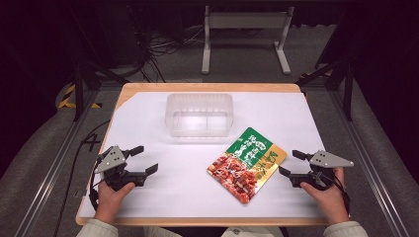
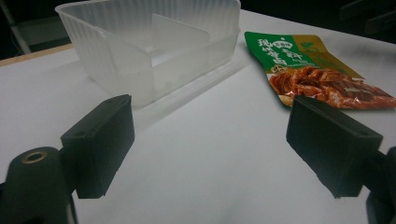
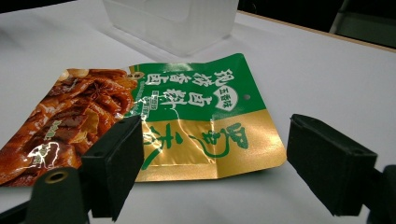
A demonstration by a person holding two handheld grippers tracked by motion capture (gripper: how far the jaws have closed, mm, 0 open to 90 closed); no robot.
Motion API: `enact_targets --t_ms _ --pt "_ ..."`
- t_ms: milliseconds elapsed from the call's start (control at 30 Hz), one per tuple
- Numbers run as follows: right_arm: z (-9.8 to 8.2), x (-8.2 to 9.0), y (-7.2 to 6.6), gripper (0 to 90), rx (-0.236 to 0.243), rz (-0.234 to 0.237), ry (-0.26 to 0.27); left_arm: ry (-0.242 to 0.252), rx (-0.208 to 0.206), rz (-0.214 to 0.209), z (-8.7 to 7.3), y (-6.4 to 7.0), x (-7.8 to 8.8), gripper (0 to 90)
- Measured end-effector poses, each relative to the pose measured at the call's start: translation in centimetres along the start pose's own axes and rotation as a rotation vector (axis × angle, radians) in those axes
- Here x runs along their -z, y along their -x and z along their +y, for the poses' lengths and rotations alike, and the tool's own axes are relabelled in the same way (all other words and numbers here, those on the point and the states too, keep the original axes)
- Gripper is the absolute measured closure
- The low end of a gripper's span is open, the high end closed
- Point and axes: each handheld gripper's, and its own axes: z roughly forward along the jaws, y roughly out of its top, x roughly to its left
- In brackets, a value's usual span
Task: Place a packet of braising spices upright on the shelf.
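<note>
With both hands low at the near edge, the right gripper (image 1: pixel 290 163) sits just beside the pouch (image 1: pixel 247 164), jaws wide open and empty, aimed at its gold corner (image 3: pixel 243 140); the left gripper (image 1: pixel 143 159), also open and empty, is well apart from it. Pouch lies flat on the white table (image 1: pixel 163 197), long axis diagonal from near-centre up to the right. Glossy crinkled foil, green-gold top, red food print. Beyond: a frosted, ribbed plastic bin (image 1: pixel 199 114), rectangular, with a divider inside.

White table (image 1: pixel 148 197), container (image 1: pixel 199 114), pouch (image 1: pixel 246 164)
</note>
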Motion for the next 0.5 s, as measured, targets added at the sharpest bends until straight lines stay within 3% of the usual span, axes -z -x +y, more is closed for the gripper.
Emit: enact_targets --t_ms 267,500 --pt "1.4 0.1 -0.1 16.2 0.018 0.012 0.014 -0.01 -0.012 0.004 0.0 0.1 -0.1 15.8" --pt "3.3 -0.2 0.5 15.2 0.008 0.026 -0.007 -0.014 0.011 0.016 -0.2 0.1 0.2 15.7"
